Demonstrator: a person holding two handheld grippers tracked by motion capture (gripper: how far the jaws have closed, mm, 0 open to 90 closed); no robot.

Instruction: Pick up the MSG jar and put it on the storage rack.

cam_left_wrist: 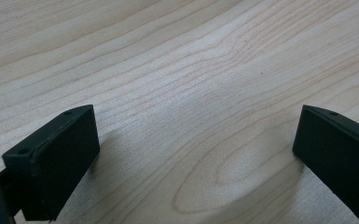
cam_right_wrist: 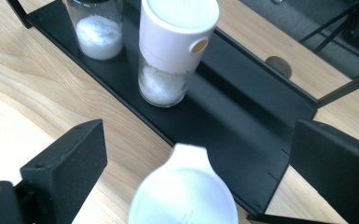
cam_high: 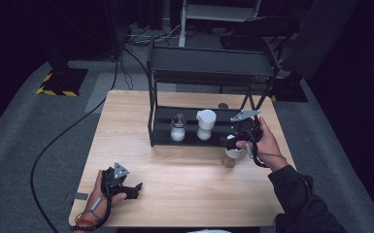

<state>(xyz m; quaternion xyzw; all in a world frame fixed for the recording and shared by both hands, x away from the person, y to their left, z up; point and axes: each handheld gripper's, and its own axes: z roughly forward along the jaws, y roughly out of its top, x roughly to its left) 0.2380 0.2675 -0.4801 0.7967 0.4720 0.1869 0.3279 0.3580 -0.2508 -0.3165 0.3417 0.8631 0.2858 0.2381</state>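
A jar with a white spouted lid point(cam_high: 231, 156) stands on the wooden table point(cam_high: 184, 179), just in front of the black rack point(cam_high: 209, 73). My right gripper point(cam_high: 234, 141) hovers right above it. In the right gripper view the jar's white lid point(cam_right_wrist: 184, 193) sits low between the two wide-apart jaws, and neither pad touches it; the right gripper point(cam_right_wrist: 196, 126) is open. On the rack's lower shelf point(cam_right_wrist: 242, 121) stand a white-capped grinder point(cam_right_wrist: 175, 46) and a glass shaker of white grains point(cam_right_wrist: 98, 30). My left gripper point(cam_high: 135, 188) rests near the table's front left, open point(cam_left_wrist: 196, 112) over bare wood.
The rack's upper shelf point(cam_high: 211, 60) overhangs the lower one, with slanted struts point(cam_high: 250, 99) at its right end. A small dark round thing point(cam_right_wrist: 279, 65) lies on the table behind the rack. Cables point(cam_high: 53, 145) trail over the grey floor to the left.
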